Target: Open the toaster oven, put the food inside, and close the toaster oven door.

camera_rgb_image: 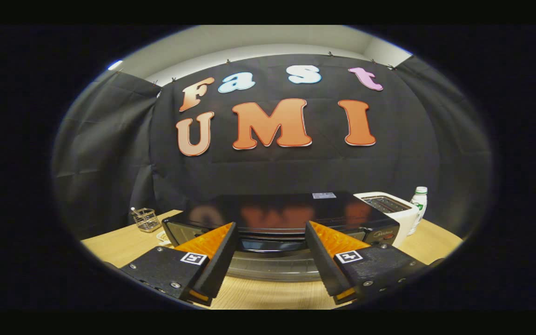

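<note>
The tongs (271,228) are spread wide, with nothing held between the two fingers (224,253). The gap between the fingertips spans the middle section of the toaster oven's front. Whether the fingertips touch the oven cannot be determined; they appear to sit just in front of its upper front edge.

The toaster oven (277,209) stands on the desk (114,246), directly ahead of the tongs. Its glossy dark top is level and reflects the wall behind it. A small pale label lies on the rear part of the top. The oven door (272,265) hangs partly down toward the desk, its glass face showing between the fingers, below a dark opening in the front of the oven.

Beside the oven, on the right-finger side, stands a white toaster (389,209) with slots in its top. A small bottle (418,204) with a white cap stands upright just beyond the toaster.

On the left-finger side, a small wire basket (146,219) sits on the desk, near the oven's corner but apart from it.
</note>
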Available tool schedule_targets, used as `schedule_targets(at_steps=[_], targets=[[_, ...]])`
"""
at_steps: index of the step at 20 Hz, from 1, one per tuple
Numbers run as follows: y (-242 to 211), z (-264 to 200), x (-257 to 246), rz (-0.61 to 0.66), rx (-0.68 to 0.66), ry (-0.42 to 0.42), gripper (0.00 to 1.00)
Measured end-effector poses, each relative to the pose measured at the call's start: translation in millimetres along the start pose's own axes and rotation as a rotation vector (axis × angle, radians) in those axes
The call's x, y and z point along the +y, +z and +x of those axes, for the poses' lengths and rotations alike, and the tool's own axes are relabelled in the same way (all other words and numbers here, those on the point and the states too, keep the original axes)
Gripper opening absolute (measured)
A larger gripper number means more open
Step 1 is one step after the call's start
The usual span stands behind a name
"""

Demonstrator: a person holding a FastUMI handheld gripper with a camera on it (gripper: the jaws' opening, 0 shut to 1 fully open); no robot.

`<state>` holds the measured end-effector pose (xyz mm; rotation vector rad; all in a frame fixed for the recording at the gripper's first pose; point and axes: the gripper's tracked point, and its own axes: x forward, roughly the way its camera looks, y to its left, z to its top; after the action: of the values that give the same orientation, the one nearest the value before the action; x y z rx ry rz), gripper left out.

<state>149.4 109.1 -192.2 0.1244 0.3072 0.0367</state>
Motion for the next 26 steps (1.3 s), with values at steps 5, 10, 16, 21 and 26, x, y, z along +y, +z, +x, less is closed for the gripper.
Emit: schedule_targets(at_steps=[5,10,16,21,26], targets=[[-10,-36,4,-0.036,0.016,0.036,0.83],[-36,-79,10,-0.087,0.047,0.083,0.83],[-80,-104,7,-0.043,0.158,0.145,0.83],[-103,-110,6,0.038,0.239,0.177,0.78],[-140,-103,-11,0.087,0.378,0.132,0.78]])
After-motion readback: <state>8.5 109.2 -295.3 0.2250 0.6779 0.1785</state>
